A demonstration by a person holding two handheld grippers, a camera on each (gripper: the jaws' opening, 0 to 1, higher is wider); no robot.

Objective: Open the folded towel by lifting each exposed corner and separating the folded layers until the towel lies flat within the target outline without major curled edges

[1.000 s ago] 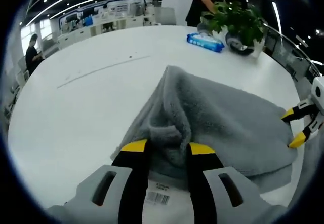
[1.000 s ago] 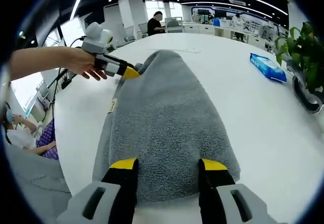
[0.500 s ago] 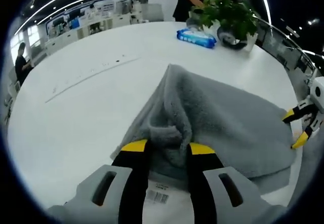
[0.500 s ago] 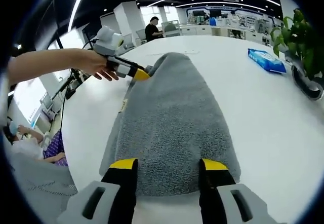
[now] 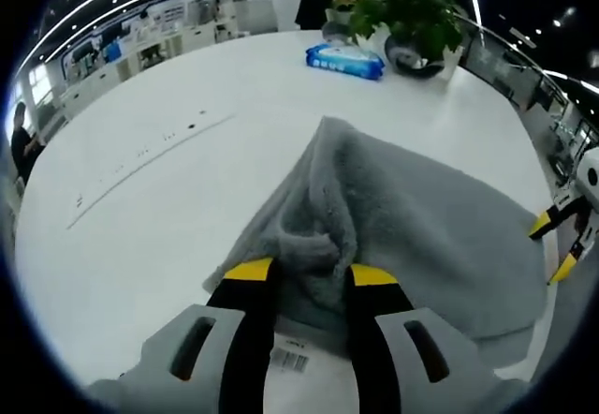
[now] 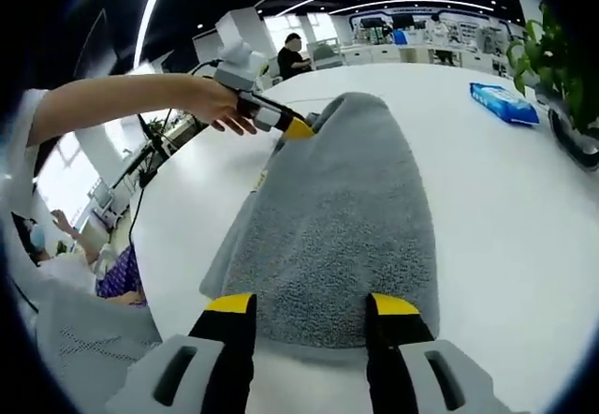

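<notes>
A blue wipes packet (image 5: 344, 60) is lying on the far part of the white table (image 5: 140, 208) — just beside it, a potted plant (image 5: 412, 16) is standing. A person (image 6: 292, 55) is sitting at distant desks.

Fluffy, matt grey cloth towel (image 5: 412, 217) on smooth, faintly glossy white table (image 5: 140, 199); shiny plastic wipes pack (image 5: 344, 60) near far edge.
</notes>
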